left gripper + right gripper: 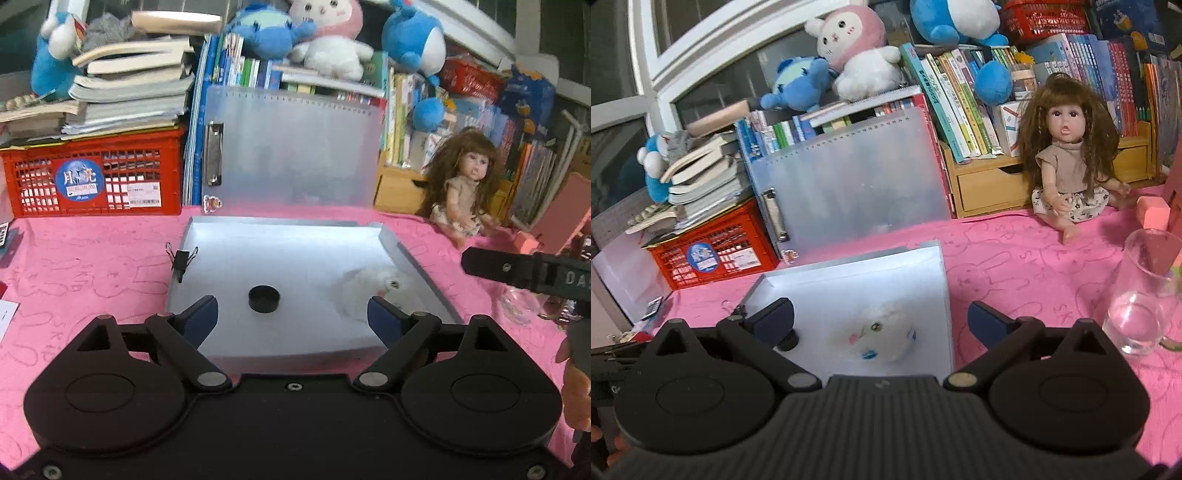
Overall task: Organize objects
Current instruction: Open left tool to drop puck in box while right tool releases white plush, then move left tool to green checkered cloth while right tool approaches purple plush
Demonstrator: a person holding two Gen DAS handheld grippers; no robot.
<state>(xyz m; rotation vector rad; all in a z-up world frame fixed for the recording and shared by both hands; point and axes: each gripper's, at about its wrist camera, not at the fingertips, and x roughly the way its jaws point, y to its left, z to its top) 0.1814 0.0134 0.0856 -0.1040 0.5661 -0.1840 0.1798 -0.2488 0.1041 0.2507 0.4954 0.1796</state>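
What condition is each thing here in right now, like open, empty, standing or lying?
Left gripper: open, empty.
Right gripper: open, empty.
Grey tray: flat, holding three items.
Black puck: lying in tray.
White plush: lying in tray.
Binder clip: on tray's rim.
Glass: upright.
Doll: sitting.

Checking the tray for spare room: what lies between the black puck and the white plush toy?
Nothing: in the left wrist view the tray floor is bare between the black puck and the white plush toy.

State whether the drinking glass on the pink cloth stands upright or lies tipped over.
Upright. The drinking glass stands on its base on the pink cloth, open rim at the top. It looks empty.
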